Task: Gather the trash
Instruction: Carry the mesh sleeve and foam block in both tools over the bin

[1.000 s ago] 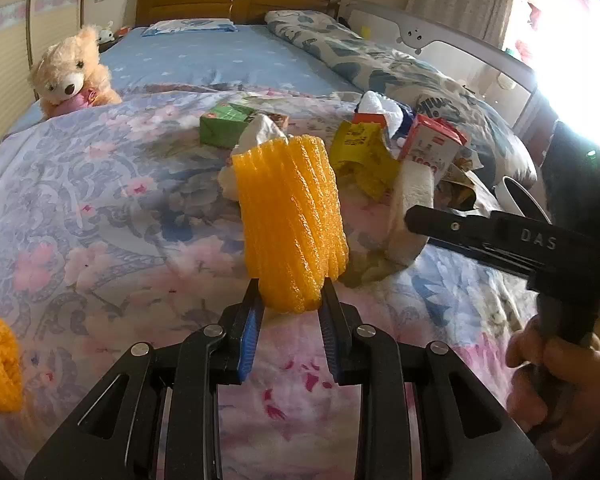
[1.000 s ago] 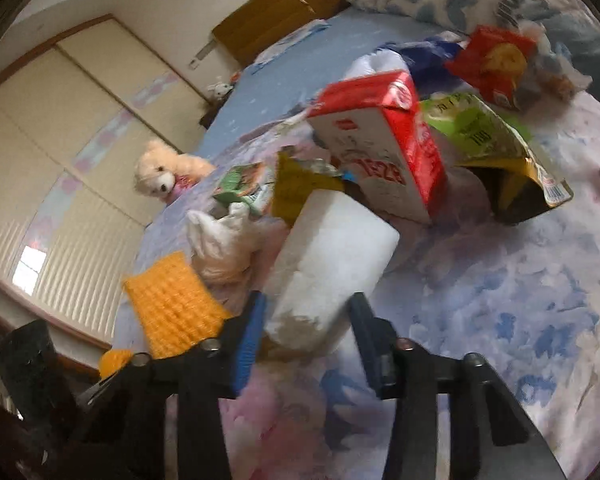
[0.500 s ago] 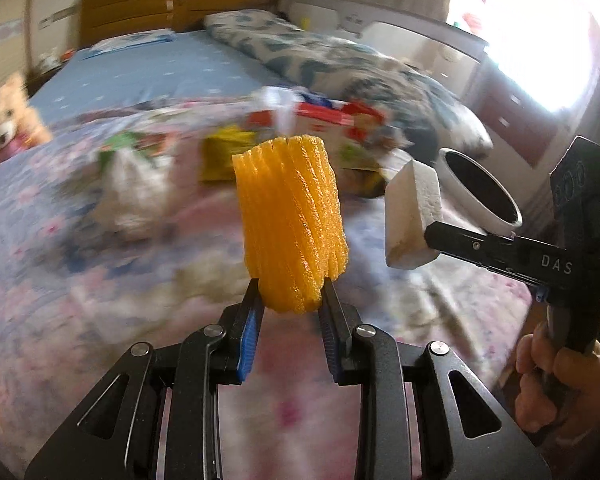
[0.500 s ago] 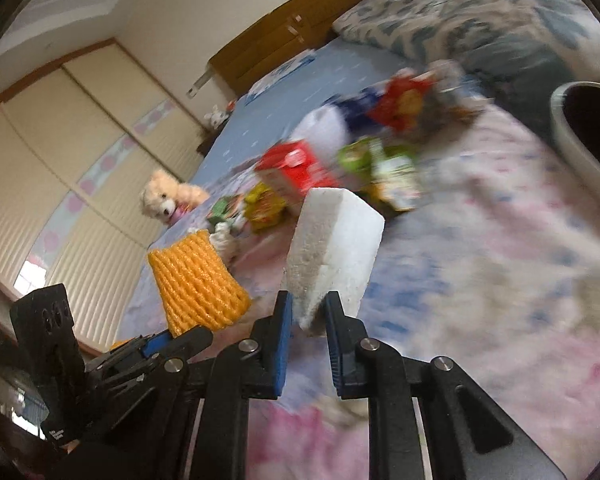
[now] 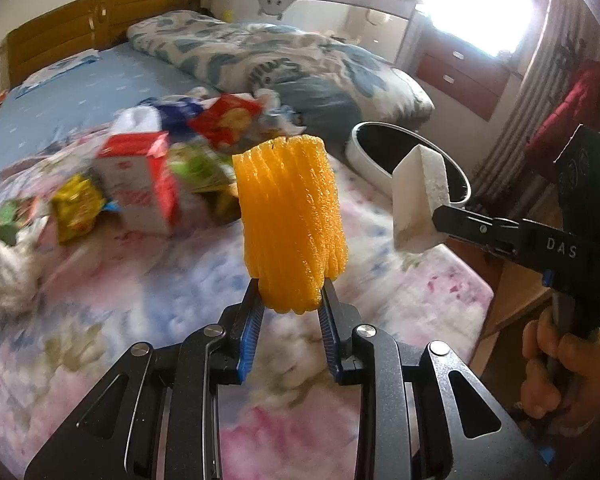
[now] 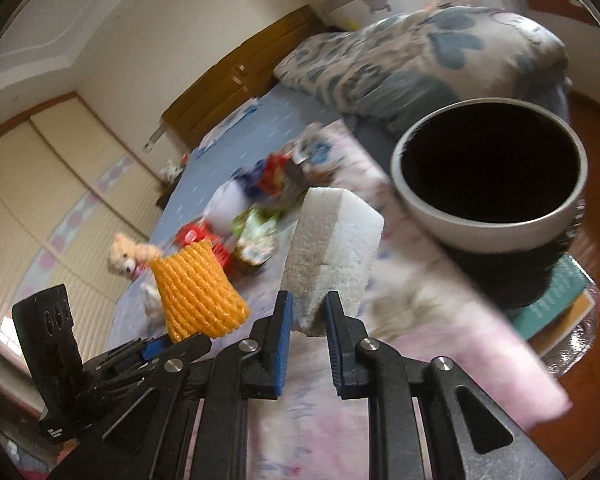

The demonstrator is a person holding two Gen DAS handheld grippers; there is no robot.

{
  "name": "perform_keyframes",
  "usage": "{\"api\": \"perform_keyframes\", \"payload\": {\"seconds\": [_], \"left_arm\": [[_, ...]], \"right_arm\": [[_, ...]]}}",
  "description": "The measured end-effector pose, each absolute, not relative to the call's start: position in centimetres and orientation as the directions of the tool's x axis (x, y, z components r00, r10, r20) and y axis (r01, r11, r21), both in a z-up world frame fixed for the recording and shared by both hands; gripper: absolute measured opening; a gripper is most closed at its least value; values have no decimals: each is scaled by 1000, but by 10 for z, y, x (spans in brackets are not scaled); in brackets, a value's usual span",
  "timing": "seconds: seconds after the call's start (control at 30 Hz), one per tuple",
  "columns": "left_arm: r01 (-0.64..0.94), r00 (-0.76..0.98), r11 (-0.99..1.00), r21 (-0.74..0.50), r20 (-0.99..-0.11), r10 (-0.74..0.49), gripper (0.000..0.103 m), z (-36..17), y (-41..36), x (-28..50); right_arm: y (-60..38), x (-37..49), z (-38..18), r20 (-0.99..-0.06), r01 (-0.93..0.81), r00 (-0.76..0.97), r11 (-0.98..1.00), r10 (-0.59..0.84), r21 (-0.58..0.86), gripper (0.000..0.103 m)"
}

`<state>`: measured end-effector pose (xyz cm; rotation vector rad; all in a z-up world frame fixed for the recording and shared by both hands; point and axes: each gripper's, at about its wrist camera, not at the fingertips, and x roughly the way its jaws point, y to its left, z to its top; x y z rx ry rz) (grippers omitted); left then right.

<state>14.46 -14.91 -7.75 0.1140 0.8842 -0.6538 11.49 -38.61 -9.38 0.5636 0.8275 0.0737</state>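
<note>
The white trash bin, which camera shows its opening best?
The right wrist view: the white trash bin shows its whole round rim and dark inside, close ahead. The left wrist view shows the bin farther off, partly hidden behind the white foam block.

One orange foam net [image 5: 292, 216], one white foam block [image 6: 332, 252], one round bin [image 6: 488, 176], one teddy bear [image 6: 126, 254], two tools, and perhaps six blurred wrappers and cartons on the bed [image 5: 120, 280].

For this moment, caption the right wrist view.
Right gripper holds a white foam block near the bin; left gripper holds orange netting.
</note>
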Motion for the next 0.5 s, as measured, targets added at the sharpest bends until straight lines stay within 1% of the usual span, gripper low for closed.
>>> {"api": "perform_keyframes", "payload": {"seconds": [0.2,0.5], "left_arm": [[620,435,770,-149,-752,-495,26,-74,-185,151],[672,411,729,-131,-753,-514,26,-67,-231,163]], "right_arm": [[-425,112,-86,-663,208,717,841,217,500,17],[-459,112,-84,-660,246,731,835,174,493,17]]}}
